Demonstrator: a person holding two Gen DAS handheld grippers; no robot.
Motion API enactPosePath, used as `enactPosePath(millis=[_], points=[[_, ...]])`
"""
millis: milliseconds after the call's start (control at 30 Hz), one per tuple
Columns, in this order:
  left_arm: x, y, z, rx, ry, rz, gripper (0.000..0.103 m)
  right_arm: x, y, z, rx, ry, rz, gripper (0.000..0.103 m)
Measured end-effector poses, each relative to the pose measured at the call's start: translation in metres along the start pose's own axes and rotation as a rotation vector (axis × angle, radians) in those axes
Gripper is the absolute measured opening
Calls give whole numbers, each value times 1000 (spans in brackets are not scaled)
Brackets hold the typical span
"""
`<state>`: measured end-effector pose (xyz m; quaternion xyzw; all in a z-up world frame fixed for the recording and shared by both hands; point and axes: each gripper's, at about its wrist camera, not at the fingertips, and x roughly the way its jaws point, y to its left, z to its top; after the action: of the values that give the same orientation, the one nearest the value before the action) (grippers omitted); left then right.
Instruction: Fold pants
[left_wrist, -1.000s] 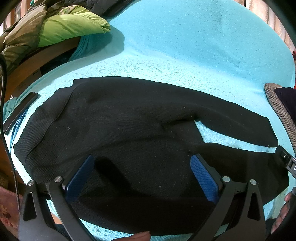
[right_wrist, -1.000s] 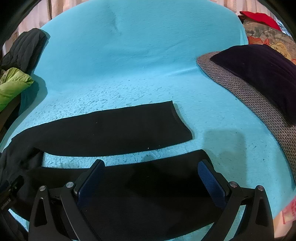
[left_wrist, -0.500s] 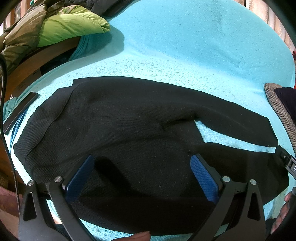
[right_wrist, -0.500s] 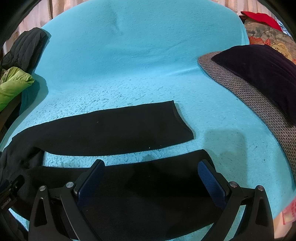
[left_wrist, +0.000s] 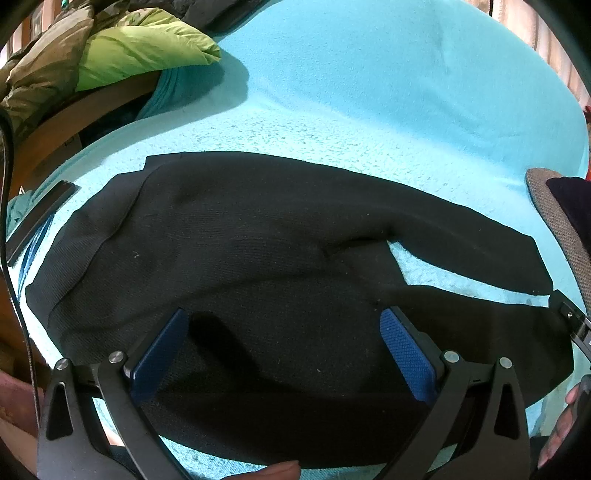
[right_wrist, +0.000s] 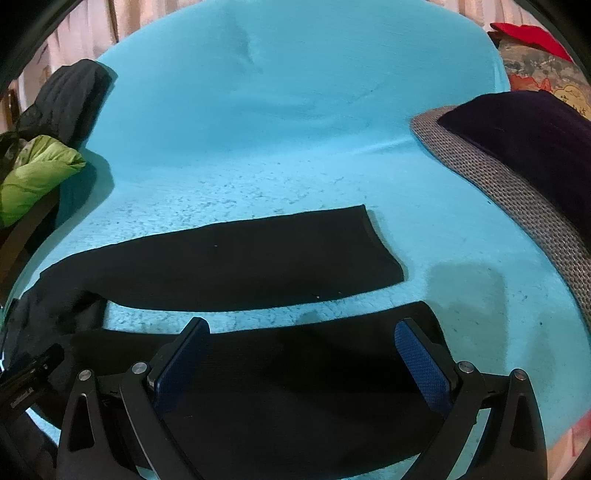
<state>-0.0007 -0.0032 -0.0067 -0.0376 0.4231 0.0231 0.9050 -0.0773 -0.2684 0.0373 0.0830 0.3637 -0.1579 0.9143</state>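
Two blue-padded fingers of the left gripper (left_wrist: 284, 345) stand spread wide over the black pants (left_wrist: 258, 258), which lie flat on the turquoise blanket (left_wrist: 369, 92), waistband to the left. From the right wrist, the right gripper (right_wrist: 303, 354) is likewise spread, pinching nothing, above the nearer leg; the two legs lie slightly apart.

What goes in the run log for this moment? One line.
stage: pre-grasp | pants: flat, legs apart, unfolded | left gripper: open over seat | right gripper: open over near leg
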Motion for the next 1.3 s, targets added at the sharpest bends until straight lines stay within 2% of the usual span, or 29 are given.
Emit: enactPosePath(millis=[800,933,1033,1100,1200,1233,1300], points=[[-2,-1,1,6,4,19,103,2,-10,2,28,4,43,101],[-15,10,14,-36,-7,-99,103,2,-10,2,34,6,50,101],[-35,32,39,-53,-62,-161,103,1,-13,2,41,4,63,101],[-50,50,60,-13,-136,-162,103,1,-15,3,48,6,74,101],[-56,73,87,99,-176,-167,103,3,-17,3,58,11,89,101],[-51,80,95,137,-167,-198,103,3,-18,4,61,12,93,101],[-34,99,111,183,-120,-316,103,4,-18,3,62,15,98,101]])
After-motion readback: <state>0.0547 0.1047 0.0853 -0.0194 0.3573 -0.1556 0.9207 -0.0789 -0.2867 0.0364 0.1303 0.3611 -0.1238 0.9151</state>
